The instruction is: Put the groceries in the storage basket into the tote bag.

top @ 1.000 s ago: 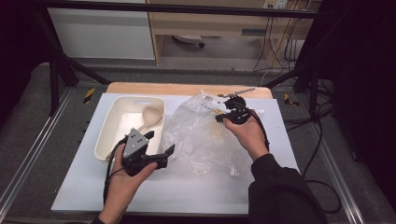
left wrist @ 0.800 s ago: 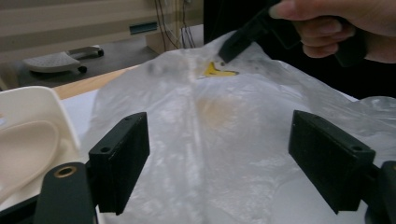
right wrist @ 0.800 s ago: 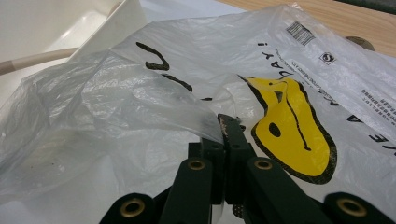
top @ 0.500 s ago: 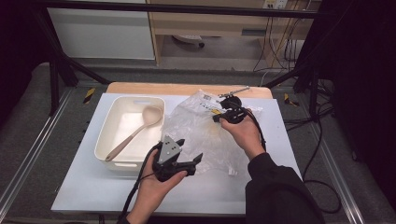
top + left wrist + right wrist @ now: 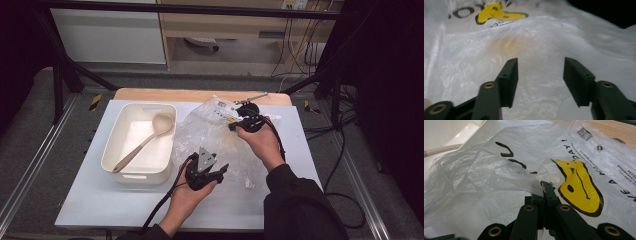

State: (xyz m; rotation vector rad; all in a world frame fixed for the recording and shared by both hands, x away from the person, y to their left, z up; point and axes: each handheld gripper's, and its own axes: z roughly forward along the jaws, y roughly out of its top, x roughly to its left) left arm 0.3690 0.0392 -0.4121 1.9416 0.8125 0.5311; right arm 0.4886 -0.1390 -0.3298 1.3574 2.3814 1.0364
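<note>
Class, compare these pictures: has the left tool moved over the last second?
Yes. The left tool went rightward, away from the white bin, and now sits over the plastic bag.

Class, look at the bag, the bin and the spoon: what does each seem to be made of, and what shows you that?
Bag: thin clear plastic film, glossy; it crinkles and the table shows through, with print on it. Bin: looks like moulded plastic, off-white, smooth and matte, with rounded corners. Spoon: pale beige and matte, possibly wood or silicone; the pictures leave that open.
</note>
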